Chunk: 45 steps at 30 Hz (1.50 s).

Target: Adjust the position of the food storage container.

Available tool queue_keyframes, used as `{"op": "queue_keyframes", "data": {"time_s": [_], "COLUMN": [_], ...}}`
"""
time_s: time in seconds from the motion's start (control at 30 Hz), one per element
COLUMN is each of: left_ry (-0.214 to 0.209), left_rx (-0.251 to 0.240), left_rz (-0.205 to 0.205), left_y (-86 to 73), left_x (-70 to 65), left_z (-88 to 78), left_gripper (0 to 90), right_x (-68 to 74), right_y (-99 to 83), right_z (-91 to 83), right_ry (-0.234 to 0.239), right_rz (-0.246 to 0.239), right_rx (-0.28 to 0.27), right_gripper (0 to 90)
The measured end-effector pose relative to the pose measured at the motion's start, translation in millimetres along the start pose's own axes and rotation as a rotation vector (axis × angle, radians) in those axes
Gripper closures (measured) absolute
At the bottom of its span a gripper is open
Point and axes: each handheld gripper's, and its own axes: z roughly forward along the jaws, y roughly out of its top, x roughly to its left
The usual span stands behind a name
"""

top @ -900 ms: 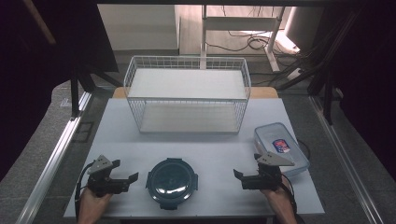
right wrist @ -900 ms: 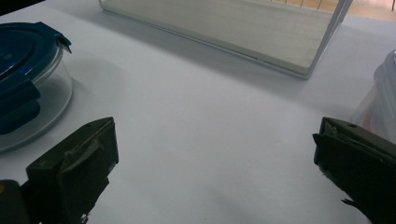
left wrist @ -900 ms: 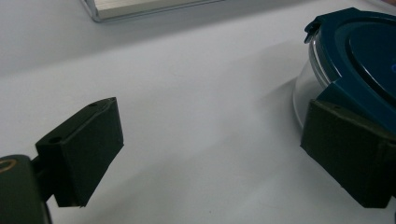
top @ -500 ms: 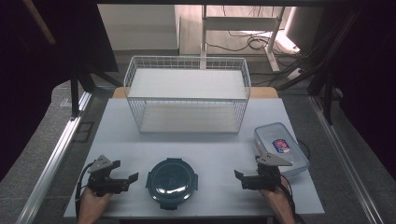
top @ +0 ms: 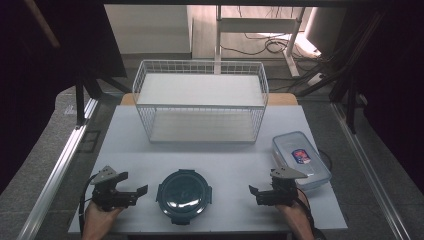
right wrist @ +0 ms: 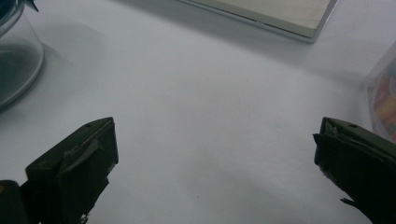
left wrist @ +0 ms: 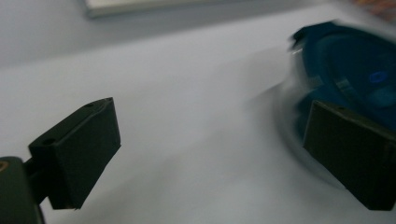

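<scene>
High view: left claw (top: 141, 190) sits at the near left of the white counter (top: 220, 155), jaws spread wide, nothing between them. It points at the round dark-blue lidded container with clip tabs (top: 184, 189), which stands at the near middle of the counter, just beside the claw tips but not touched. Compared with the pictures a moment earlier, this claw has edged slightly toward the container; everything else sits where it was. Left gripper view is blurred and has the container (left wrist: 348, 74) just past the right-hand jaw, so the approach looks underway, grasp not yet made.

Behind the container, the white wire basket (top: 200, 107) stands at the far middle, well apart. Right claw (top: 253, 191) rests at the near right, jaws wide too, empty, pointing toward the container with a clear gap. Right gripper view has bare counter between the jaws. Beside that hand lies a clear rectangular plastic box with a red-blue label (top: 301, 159), untouched.
</scene>
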Motion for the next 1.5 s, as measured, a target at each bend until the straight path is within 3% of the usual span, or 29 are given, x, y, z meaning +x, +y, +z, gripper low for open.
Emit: {"op": "queue_keyframes", "data": {"time_s": [0.1,0.2,0.3,0.37,0.6,0.7,0.83,1.0,1.07,1.17,1.2,1.5], "left_ry": [-0.023,-0.083,-0.119,-0.146,-0.284,-0.320,-0.357,-0.351,-0.308,-0.300,-0.294,-0.273], "left_rx": [-0.022,-0.034,-0.043,-0.036,0.035,0.065,0.109,0.158,0.185,0.213,0.213,0.198], "left_rz": [0.018,0.052,0.090,0.116,0.200,0.243,0.259,0.250,0.278,0.297,0.309,0.271], "left_y": [7.3,13.5,20.0,23.7,25.3,22.2,16.5,8.6,6.4,4.5,4.5,11.3], "left_x": [-12.5,-26.9,-45.7,-59.8,-111.7,-131.9,-150.2,-158.0,-160.0,-161.8,-162.5,-144.7], "left_z": [-6.6,-10.9,-13.2,-12.2,8.9,20.3,32.7,46.8,50.4,54.6,54.8,59.3], "left_gripper": [8.7,19.4,34.1,37.6,79.0,89.7,90.0,90.0,90.0,90.0,90.0,90.0], "right_x": [0.0,-0.6,-1.4,-1.4,-1.1,-1.1,-1.8,-1.5,-1.4,-1.5,-1.5,-1.7], "right_y": [0.3,0.9,0.7,0.6,0.8,0.8,0.3,0.3,0.2,0.2,0.2,-0.1], "right_z": [0.1,-0.4,0.2,0.4,1.1,1.3,1.9,2.2,2.2,2.2,2.1,2.0], "right_ry": [0.000,-0.001,-0.003,-0.003,-0.009,-0.008,-0.001,0.002,0.003,0.003,0.004,0.001], "right_rz": [0.000,0.006,0.014,0.014,0.013,0.014,0.021,0.018,0.016,0.015,0.014,0.008], "right_rx": [0.000,-0.005,0.003,0.005,0.014,0.019,0.029,0.032,0.034,0.034,0.035,0.039], "right_gripper": [0.0,0.0,0.0,0.0,0.0,0.0,0.0,0.0,0.0,0.0,0.0,0.0]}}
